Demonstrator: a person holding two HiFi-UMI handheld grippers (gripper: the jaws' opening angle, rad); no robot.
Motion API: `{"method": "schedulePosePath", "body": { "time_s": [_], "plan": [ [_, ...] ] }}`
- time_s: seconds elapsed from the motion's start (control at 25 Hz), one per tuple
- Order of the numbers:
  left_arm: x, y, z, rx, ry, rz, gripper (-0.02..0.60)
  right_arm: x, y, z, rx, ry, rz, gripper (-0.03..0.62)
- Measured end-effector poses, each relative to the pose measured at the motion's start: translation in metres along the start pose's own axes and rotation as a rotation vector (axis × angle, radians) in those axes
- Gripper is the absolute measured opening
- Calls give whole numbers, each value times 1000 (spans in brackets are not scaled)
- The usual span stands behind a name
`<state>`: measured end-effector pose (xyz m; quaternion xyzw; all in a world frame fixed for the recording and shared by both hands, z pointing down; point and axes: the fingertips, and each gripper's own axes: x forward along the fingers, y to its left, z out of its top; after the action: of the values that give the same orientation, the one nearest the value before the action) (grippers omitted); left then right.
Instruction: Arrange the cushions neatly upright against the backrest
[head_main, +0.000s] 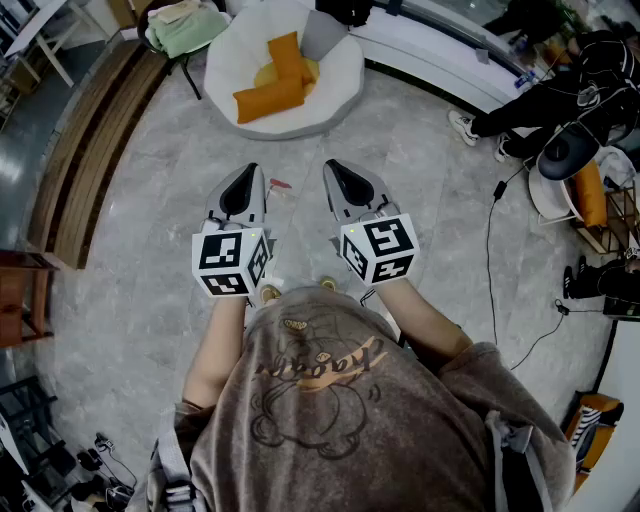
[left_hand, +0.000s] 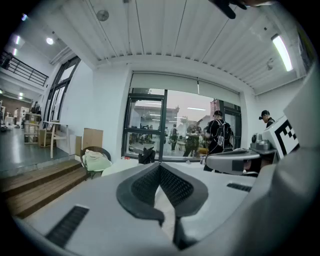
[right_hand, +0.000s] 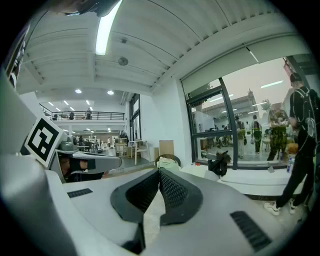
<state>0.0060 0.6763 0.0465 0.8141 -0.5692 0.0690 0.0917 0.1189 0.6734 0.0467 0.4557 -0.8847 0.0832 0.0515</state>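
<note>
The person stands on the pale stone floor (head_main: 150, 300), well apart from the white round sofa (head_main: 335, 90), and holds both grippers out towards it, side by side and near each other. The left gripper (head_main: 244, 178) has its jaws closed together, and nothing is between the pads. The right gripper (head_main: 340, 172) is the same: jaws pressed together and empty. Both tips are above bare floor, on the near side of the sofa and not touching it.

The cushions are all on the seat of the sofa. One long orange cushion (head_main: 268, 99) lies flat across the front part of the seat. A second orange cushion (head_main: 287, 55) lies behind it, closer to the back of the sofa, and rests partly on a yellow cushion (head_main: 262, 76). A grey cushion (head_main: 322, 35) is at the far edge of the sofa; I cannot tell if it leans on the backrest. A black bag (head_main: 350, 10) sits just behind the grey cushion.

To the left of the sofa there is a chair with green cloth (head_main: 185, 30) on it, and further left the wooden steps (head_main: 90, 140). To the right of the sofa a seated person in dark clothes (head_main: 545, 95) stretches the legs over the floor.
</note>
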Motion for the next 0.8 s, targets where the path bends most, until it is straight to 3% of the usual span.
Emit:
{"method": "schedulePosePath", "body": {
  "time_s": [0.52, 0.8],
  "plan": [
    [23, -10, -7, -4, -5, 33, 5, -1, -25, -1, -40, -11, 77, 20],
    [34, -12, -6, -16, -24, 31, 5, 0, -42, -3, -36, -15, 66, 21]
  ]
}}
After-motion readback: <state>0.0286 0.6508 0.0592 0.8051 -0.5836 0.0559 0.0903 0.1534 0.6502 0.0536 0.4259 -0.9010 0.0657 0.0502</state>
